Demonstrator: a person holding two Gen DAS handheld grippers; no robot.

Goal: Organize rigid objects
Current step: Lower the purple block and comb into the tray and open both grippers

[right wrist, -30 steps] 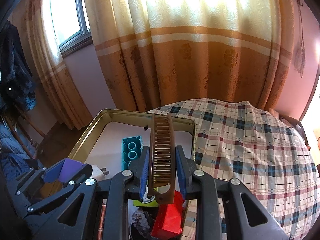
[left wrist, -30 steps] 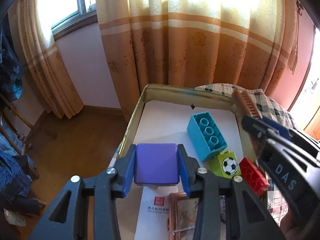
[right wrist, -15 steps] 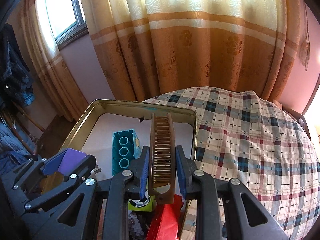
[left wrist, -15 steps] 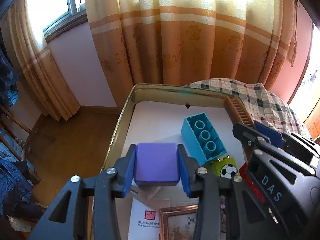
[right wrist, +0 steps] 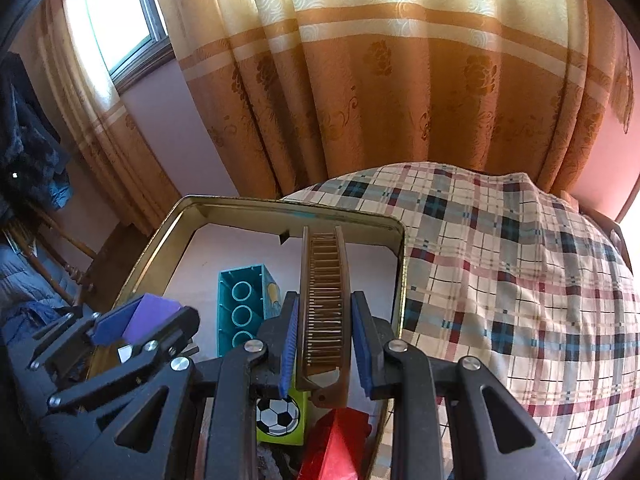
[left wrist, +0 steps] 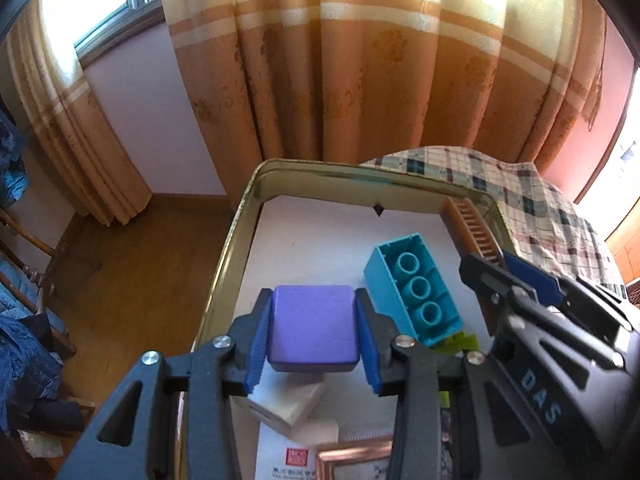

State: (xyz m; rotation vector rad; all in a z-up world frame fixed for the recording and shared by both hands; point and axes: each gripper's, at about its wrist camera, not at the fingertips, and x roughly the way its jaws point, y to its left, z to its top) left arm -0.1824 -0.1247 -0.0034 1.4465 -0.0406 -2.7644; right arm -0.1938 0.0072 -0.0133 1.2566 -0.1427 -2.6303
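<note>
Left gripper (left wrist: 314, 330) clamped tight on a smooth purple plastic cube (left wrist: 313, 326), blue pads flat against both its sides, held above the near-left part of a gold-rimmed metal tin tray (left wrist: 230, 248) lined in white. Right gripper (right wrist: 324, 340) closed on a brown folding comb (right wrist: 325, 304), teeth up, far tip reaching toward the tray's back wall, hinge end poking out below the pads.

Down in the tray: a teal hollow building block (left wrist: 414, 294) lying on its side, three round sockets showing. Beside it a lime-green block with a football picture (right wrist: 280, 416), mostly covered by gripper arms. A red block (right wrist: 332, 448), only a wedge visible, cut off at the bottom edge. Under the cube, a pale cream boxy thing (left wrist: 286, 406), half hidden, hard to name. A copper-coloured picture frame (left wrist: 352, 460) cropped by the edge. Plaid cloth (right wrist: 520, 280) just right of the tray.
</note>
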